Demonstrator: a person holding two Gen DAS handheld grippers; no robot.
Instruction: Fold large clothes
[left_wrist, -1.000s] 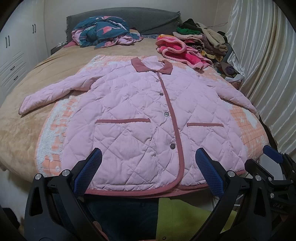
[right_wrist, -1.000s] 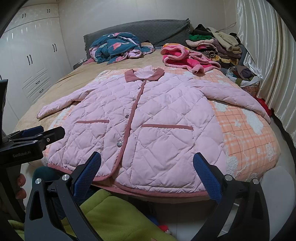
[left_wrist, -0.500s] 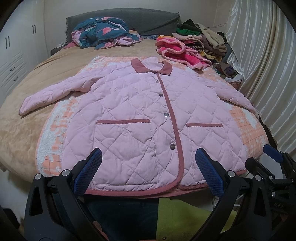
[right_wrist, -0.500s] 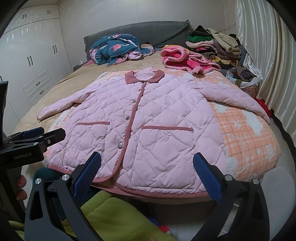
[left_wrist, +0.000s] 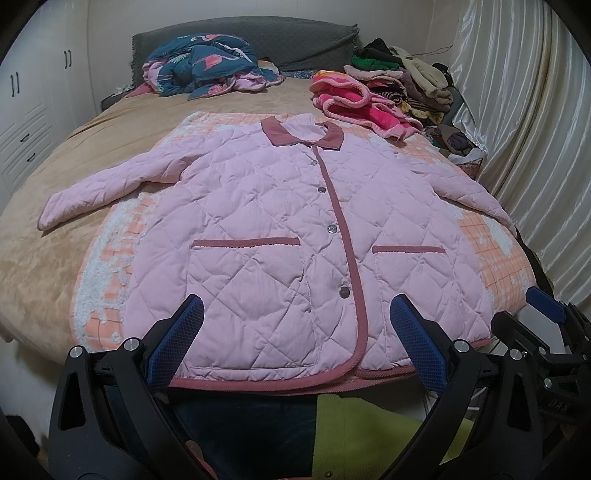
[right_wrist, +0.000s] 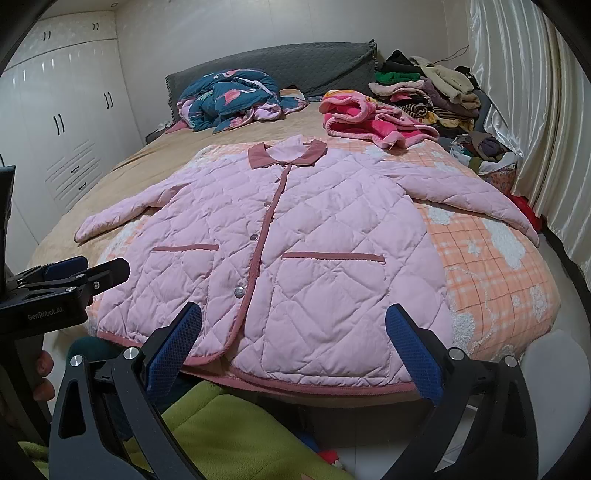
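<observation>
Left claw (left_wrist: 295, 345) spread wide, holding nothing: two black angular arms tipped with blue, cross-hatched rubber pads (left_wrist: 173, 350), silver screws at the joints, hovering just short of the hem. Right claw (right_wrist: 291, 345) likewise wide apart and empty, same blue textured pads (right_wrist: 413, 354), aimed at the hem's right half. Both level and side by side at the foot of the bed; in the right view, white lettering "GenRobot.AI" readable on the black body of the left claw. Some letters embossed on the right unit's body in the left view, too small to read surely.

Just beyond the pads, a pink quilted jacket (left_wrist: 306, 229) spread flat, front up, buttoned: diamond stitching, puffy padding, dusty-rose piping down the placket and around the hem, two piped pocket slits, a rose collar (left_wrist: 302, 133), small round metallic snaps. Both sleeves stretched out to the sides, the right one reaching the bed's edge by the curtain.

Under the jacket, an orange-checked blanket (right_wrist: 491, 280) with fluffy white patches, on a tan plush bed cover (left_wrist: 44, 243). Farther back, a crumpled teal flamingo-print quilt (left_wrist: 201, 64), a hot-pink fleece garment (right_wrist: 369, 123), a stack of folded clothes (right_wrist: 432, 92), a grey padded headboard (right_wrist: 295, 62). Glossy pleated curtain (left_wrist: 524, 122) on the right, white wardrobe (right_wrist: 62, 122) on the left.
</observation>
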